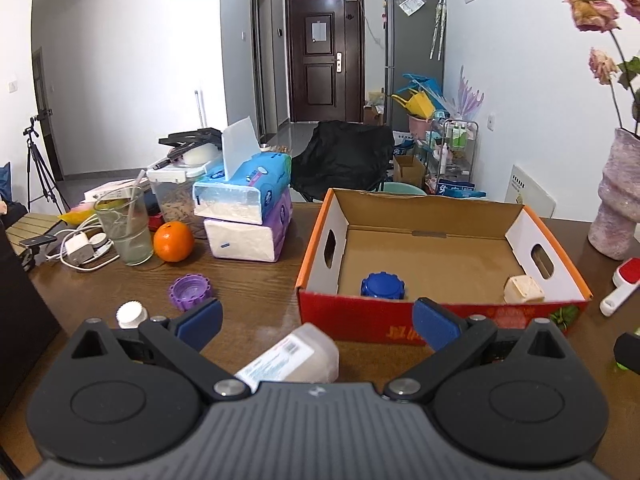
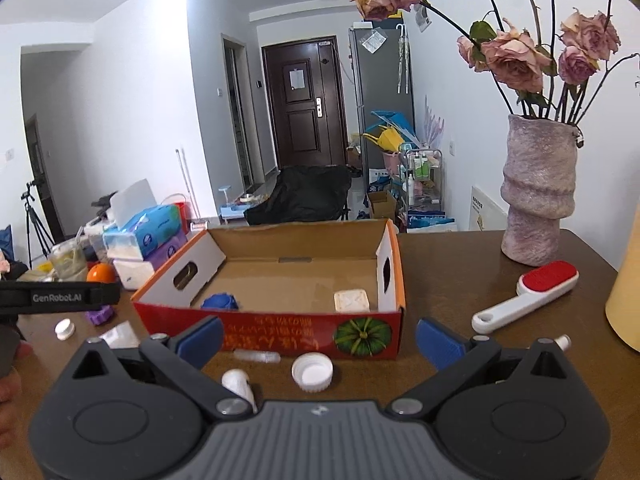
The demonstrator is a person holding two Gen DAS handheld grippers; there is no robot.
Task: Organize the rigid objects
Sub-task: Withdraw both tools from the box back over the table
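Note:
An open cardboard box (image 1: pixel 440 322) (image 2: pixel 280 330) with a red front stands on the brown table. Inside lie a blue cap (image 1: pixel 383 286) (image 2: pixel 219 303) and a cream cube (image 1: pixel 523 289) (image 2: pixel 351 301). My left gripper (image 1: pixel 318 322) is open and empty above a clear labelled container (image 1: pixel 294 356) lying on its side. A purple cap (image 1: pixel 190 290) and a white cap (image 1: pixel 130 314) lie to its left. My right gripper (image 2: pixel 318 336) is open and empty before the box, over a white lid (image 2: pixel 312 371), a small white bottle (image 2: pixel 238 384) and a clear tube (image 2: pixel 258 356).
Tissue packs (image 1: pixel 250 208), an orange (image 1: pixel 173 241), a glass (image 1: pixel 126 228) and chargers stand at the left. A pink vase (image 2: pixel 536 192) with dried roses and a red lint brush (image 2: pixel 528 294) are at the right. A yellow object (image 2: pixel 626 300) is at the far right edge.

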